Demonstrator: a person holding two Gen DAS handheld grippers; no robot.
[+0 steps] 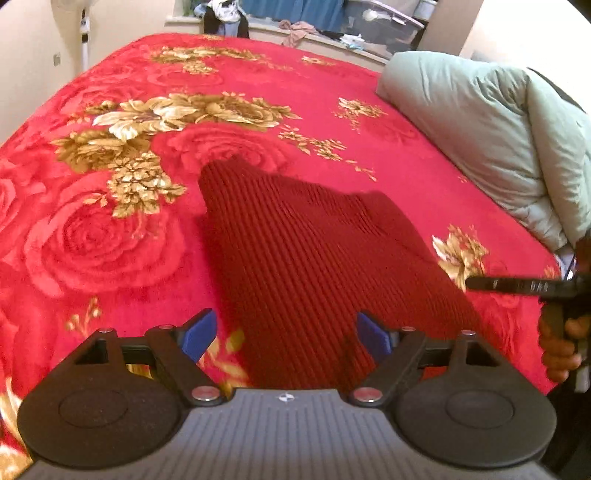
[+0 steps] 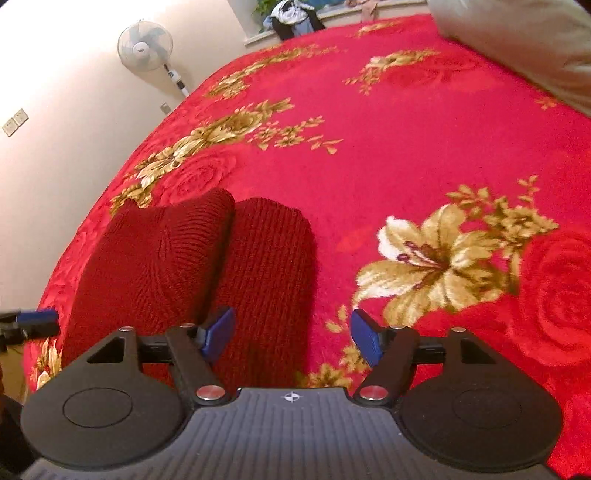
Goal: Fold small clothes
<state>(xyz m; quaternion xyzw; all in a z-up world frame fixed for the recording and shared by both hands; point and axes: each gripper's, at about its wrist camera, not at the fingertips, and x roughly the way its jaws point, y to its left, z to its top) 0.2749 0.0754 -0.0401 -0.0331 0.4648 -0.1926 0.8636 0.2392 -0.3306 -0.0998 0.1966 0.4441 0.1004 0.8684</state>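
A dark red ribbed knit garment [image 1: 314,258] lies on the red floral blanket [image 1: 110,240], folded into a long strip. In the right wrist view the garment [image 2: 192,266] shows two folded layers side by side. My left gripper [image 1: 284,334] is open and empty, its blue pads astride the garment's near end, just above it. My right gripper [image 2: 293,336] is open and empty over the garment's near right edge. The right gripper also shows at the right edge of the left wrist view [image 1: 480,283], held by a hand.
A pale green quilt [image 1: 498,140] is heaped at the bed's right side. A windowsill with clothes and a plastic box [image 1: 388,22] runs behind the bed. A standing fan [image 2: 146,46] is by the left wall.
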